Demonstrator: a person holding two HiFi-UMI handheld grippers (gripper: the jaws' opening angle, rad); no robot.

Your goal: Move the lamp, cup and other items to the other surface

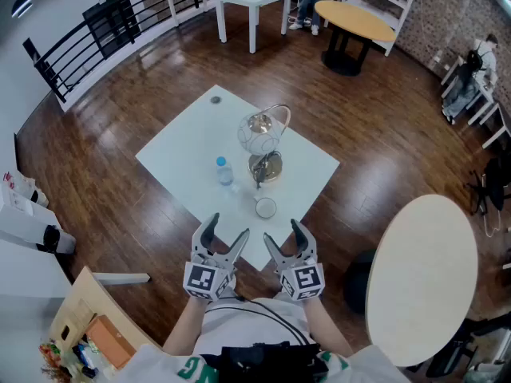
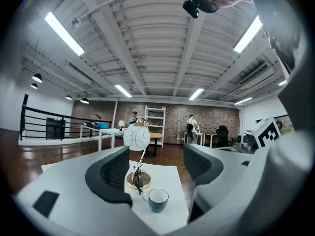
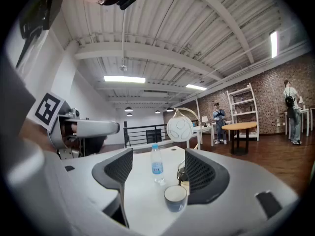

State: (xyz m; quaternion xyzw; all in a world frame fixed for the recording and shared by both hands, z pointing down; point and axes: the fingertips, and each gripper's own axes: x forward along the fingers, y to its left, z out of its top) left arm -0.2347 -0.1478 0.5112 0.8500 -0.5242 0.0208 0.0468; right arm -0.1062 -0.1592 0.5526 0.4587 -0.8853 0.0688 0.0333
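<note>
The cup (image 1: 265, 207) stands upright, mouth up, by the near corner of the white square desk (image 1: 184, 146). It is just ahead of both tools and in the gap between them. Of the two, the right tool (image 1: 283, 234) looks slightly nearer, its inner jaw tip almost in line with the cup. The left tool (image 1: 226, 230) would have to reach ahead and to its right.

In the right gripper view the cup (image 3: 175, 197) sits low between the jaws, toward the right-hand one and clear of both pads. Straight beyond the cup rises the lamp (image 1: 263, 138), its brass base (image 1: 267, 167) on the desk, an arched stem above it and the white globe shade at the top. Its long axis is vertical, so I judge that a grip on the stem or base would have to come in from the side. A water bottle (image 1: 224, 171) stands upright, ahead and left of the cup, directly ahead of the left tool.

Both tools are spread wide and empty, holding nothing and touching nothing, level with the desk's near corner. A round desk (image 1: 423, 282) with a pale top lies to the right of the right tool, well apart. It is probably the surface the things are to go to.
</note>
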